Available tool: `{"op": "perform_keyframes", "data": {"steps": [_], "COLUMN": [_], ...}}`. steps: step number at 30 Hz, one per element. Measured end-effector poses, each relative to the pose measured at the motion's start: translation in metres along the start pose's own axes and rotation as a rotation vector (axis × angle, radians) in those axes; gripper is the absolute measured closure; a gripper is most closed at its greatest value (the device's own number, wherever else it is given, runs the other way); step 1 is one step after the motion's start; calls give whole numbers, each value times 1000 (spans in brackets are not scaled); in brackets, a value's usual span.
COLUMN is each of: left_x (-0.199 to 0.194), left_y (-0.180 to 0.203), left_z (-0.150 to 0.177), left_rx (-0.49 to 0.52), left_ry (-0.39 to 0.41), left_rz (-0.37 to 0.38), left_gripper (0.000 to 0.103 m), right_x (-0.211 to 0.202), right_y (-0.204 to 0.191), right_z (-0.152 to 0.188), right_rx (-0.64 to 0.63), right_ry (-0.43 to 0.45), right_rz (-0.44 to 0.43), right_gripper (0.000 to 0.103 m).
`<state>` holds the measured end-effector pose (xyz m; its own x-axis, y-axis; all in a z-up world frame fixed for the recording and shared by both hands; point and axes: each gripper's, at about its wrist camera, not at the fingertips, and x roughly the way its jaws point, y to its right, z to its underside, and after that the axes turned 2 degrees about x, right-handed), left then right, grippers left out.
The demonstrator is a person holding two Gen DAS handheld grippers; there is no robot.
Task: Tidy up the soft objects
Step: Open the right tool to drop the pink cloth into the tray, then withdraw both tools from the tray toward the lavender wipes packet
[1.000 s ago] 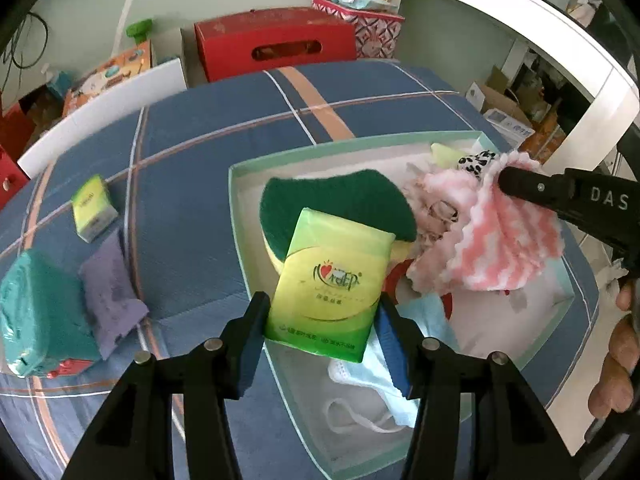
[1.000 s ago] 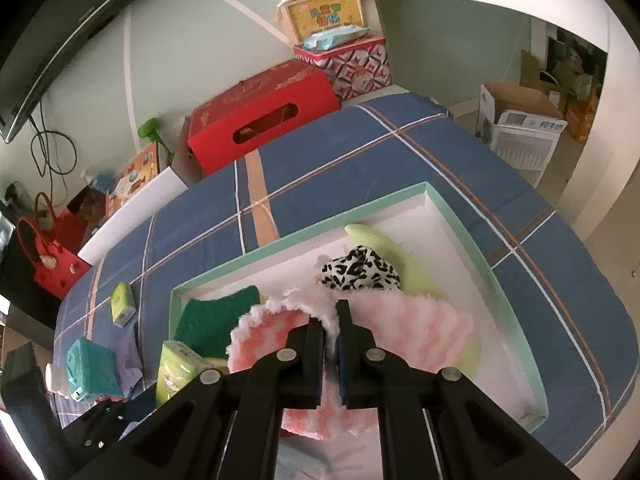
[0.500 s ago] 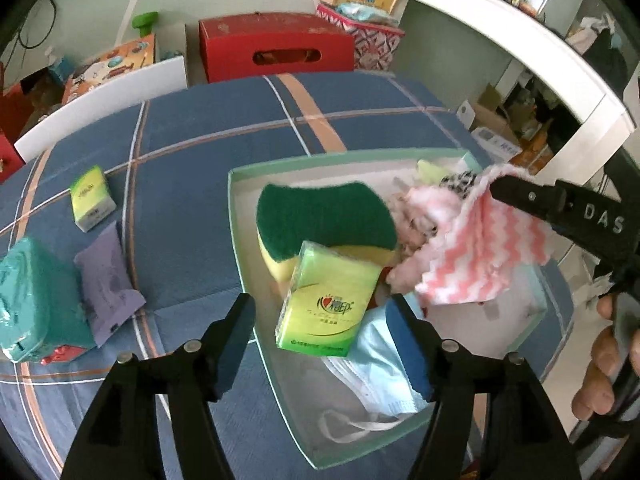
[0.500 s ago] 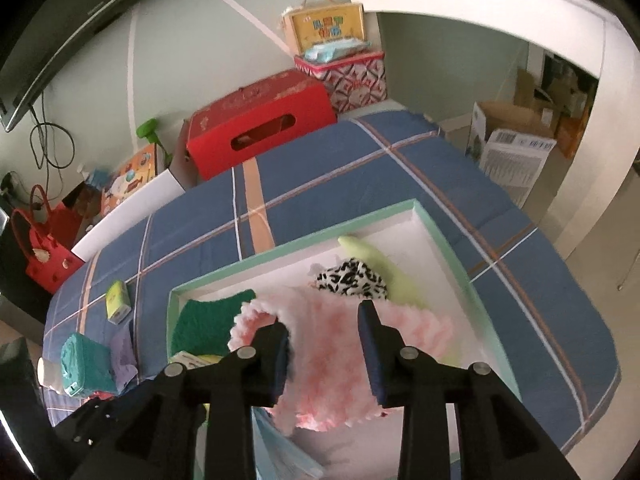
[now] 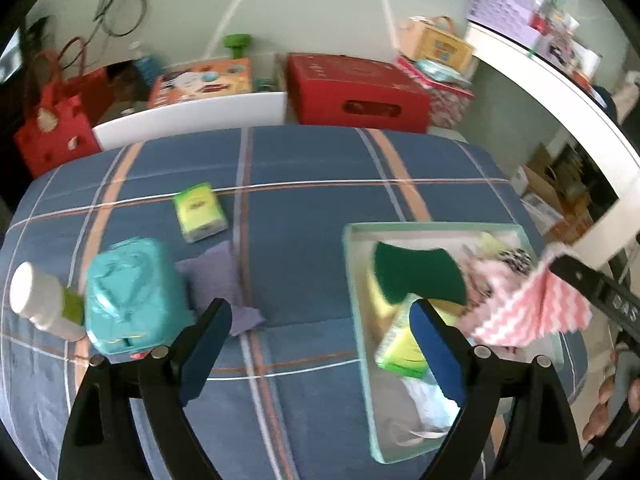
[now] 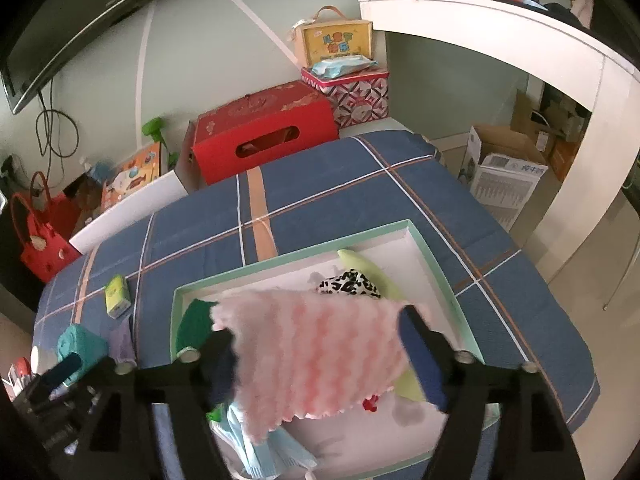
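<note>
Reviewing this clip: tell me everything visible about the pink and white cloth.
The pink and white cloth is fluffy, with wavy pink and white stripes and a scalloped edge. It lies spread over the things in the mint-rimmed white tray, covering part of the green sponge. It sits between the right gripper fingers, whose jaws have just been opening; whether it touches a finger is unclear.

Plaid blue bed (image 5: 320,168), mint tray (image 5: 356,300), tissue pack (image 5: 200,212), teal bag (image 5: 132,300)
</note>
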<state>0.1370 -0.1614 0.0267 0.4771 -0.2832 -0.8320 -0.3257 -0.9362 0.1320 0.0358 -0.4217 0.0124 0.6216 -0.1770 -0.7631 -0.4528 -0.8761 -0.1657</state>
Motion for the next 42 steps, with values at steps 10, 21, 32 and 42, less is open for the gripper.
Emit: {"op": "perform_keyframes", "data": {"steps": [10,21,32,42], "left_x": [-9,-4,-25,-38], "left_y": [-37,-42,-76,-134], "left_z": [-3,-1,-13,-22], "left_rx": [-85,-100,-145,-235], "left_ry": [7,-16,29,42], "left_rz": [-50,-43,-77,-156], "left_gripper": [8,8,8,8], "right_x": [8,45,14,19], "right_y": [-8,-12,-49,-121], "right_z": [5,20,6,9], "right_rx": [-30,-95,-110,-148], "right_ry": [-28,-166,-32,-35], "right_rz": [-9,30,-109,-298], "right_gripper": [0,0,0,0]}}
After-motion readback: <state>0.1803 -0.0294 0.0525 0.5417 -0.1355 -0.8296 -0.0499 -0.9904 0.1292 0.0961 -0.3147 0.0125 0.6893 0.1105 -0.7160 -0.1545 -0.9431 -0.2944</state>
